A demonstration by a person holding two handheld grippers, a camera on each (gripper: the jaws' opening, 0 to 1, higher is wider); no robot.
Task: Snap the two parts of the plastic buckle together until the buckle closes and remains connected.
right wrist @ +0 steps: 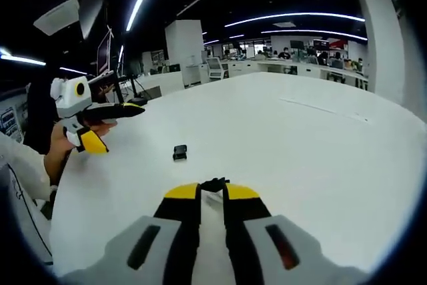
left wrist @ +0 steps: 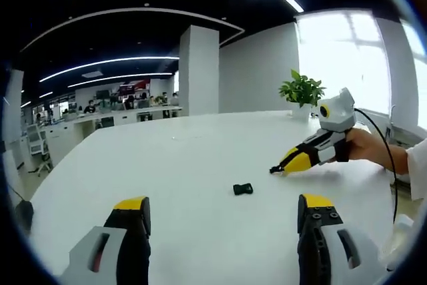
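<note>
Two buckle parts apart on the white worktop [left wrist: 200, 165], one lying loose and one pinched.

Left hand-held gripper [left wrist: 223, 215] spread wide, jaws well apart and holding nothing, raised above the worktop; seen in the right gripper view at the left edge in a person's hand [right wrist: 57, 155]. Loose buckle part [left wrist: 243, 189], small and black, lying flat between the two grippers, touched by neither; seen also at [right wrist: 179, 152]. Right hand-held gripper [right wrist: 212, 191] closed narrow, yellow-tipped jaws nearly together with a second black buckle part [right wrist: 215, 184] pinched at their tips, low over the worktop; in the left gripper view at [left wrist: 275, 169], tips down near the surface, just beside the loose part. Only container: a white pot at the far worktop edge, holding a green potted plant [left wrist: 301, 89]. Office desks and seated people far behind.
</note>
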